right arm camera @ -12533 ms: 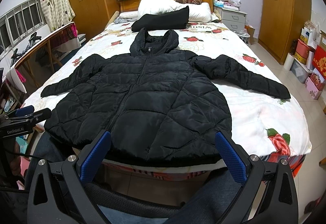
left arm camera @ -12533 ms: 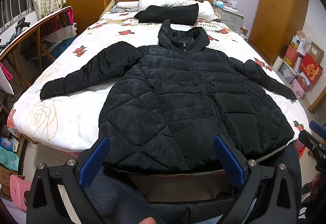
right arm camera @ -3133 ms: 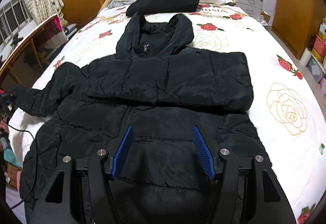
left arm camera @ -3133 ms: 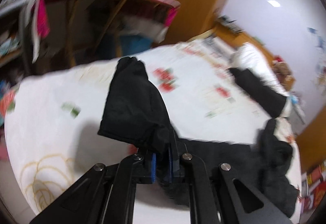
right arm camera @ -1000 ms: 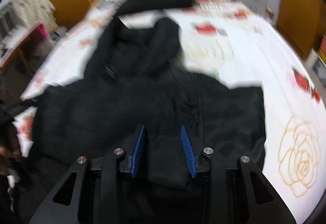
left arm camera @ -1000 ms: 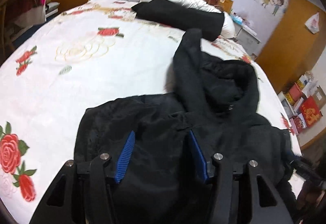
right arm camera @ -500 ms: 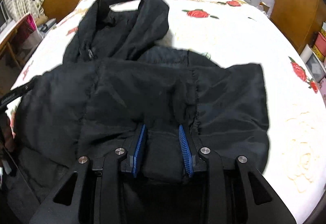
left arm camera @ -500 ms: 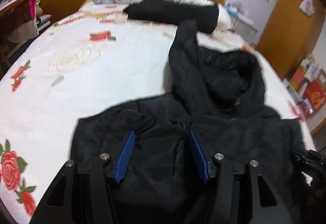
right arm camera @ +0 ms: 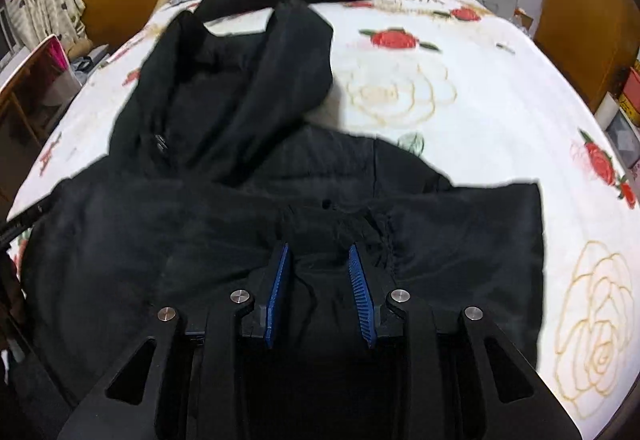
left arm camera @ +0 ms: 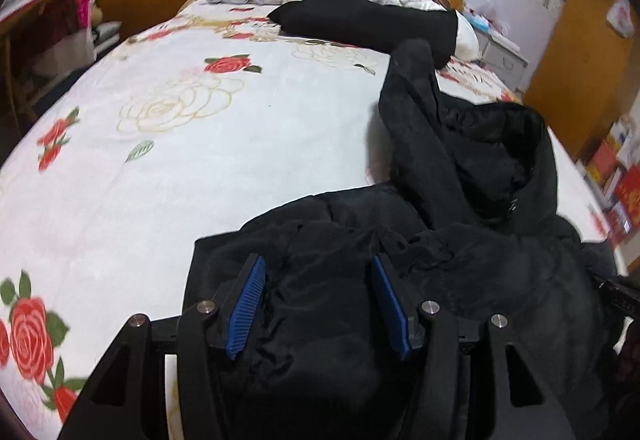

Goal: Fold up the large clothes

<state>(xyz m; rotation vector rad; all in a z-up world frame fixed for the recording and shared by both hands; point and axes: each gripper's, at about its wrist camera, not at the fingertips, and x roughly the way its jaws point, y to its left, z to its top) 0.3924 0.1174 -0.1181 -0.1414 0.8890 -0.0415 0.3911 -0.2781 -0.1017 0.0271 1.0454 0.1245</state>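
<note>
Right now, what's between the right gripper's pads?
Bunched black fabric of the jacket sits between the closing pads of the right gripper, per the right wrist view.

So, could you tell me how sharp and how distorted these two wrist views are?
Left wrist view: mostly sharp, slight smear on the rose print at lower left; the fisheye bows the bed and darkens the corners. Right wrist view: softer, the jacket edges and hood smeared by motion, black fabric showing little detail, the same bowing.
</note>
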